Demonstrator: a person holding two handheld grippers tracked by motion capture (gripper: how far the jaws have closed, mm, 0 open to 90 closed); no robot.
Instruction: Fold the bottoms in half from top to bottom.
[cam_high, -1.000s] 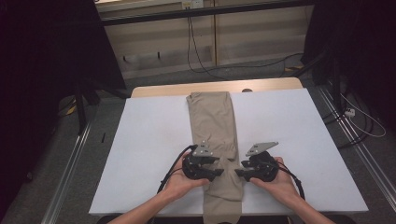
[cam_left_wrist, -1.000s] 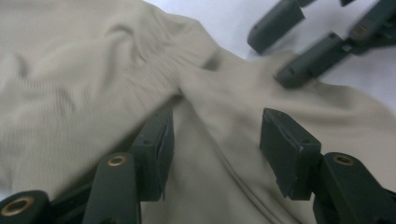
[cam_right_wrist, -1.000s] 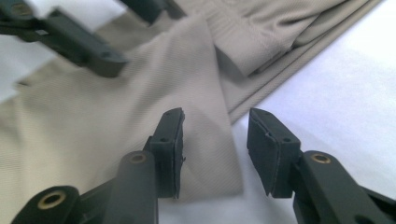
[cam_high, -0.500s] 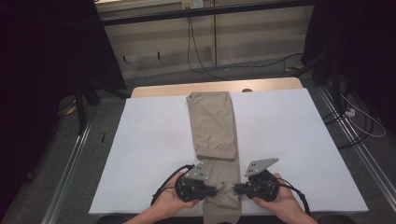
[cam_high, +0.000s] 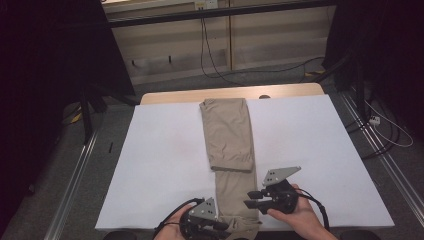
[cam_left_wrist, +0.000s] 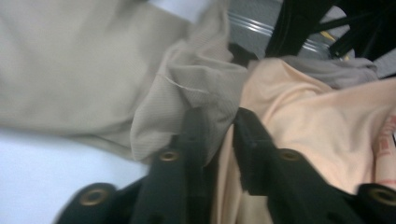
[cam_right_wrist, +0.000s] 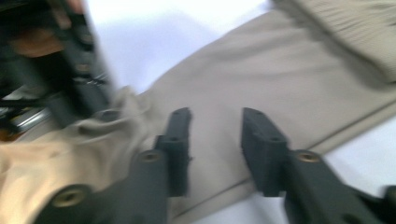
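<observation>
Tan trousers (cam_high: 230, 135) lie lengthwise down the middle of the white table sheet (cam_high: 160, 170), the far part folded double. Their near end is bunched at the front edge. My left gripper (cam_high: 225, 231) is at that end. In the left gripper view its jaws have just been opening, and the bunched hem (cam_left_wrist: 205, 93) still sits loosely in the narrow gap of the left gripper (cam_left_wrist: 219, 126). My right gripper (cam_high: 251, 199) hovers at the trousers' right edge. Its jaws have also just been opening, and the right gripper (cam_right_wrist: 215, 121) stands open over flat fabric (cam_right_wrist: 280, 79), holding nothing.
A wooden table edge (cam_high: 290, 90) shows past the sheet, with cables on the floor behind. Metal rails (cam_high: 75, 175) run along both sides. The person's peach shirt (cam_left_wrist: 317, 130) is close behind the left jaws. The other gripper (cam_right_wrist: 79, 70) appears blurred at upper left in the right gripper view.
Both grippers have drawn back toward the near edge, the left one farther. The trousers' near end is now bunched at the table's front.
</observation>
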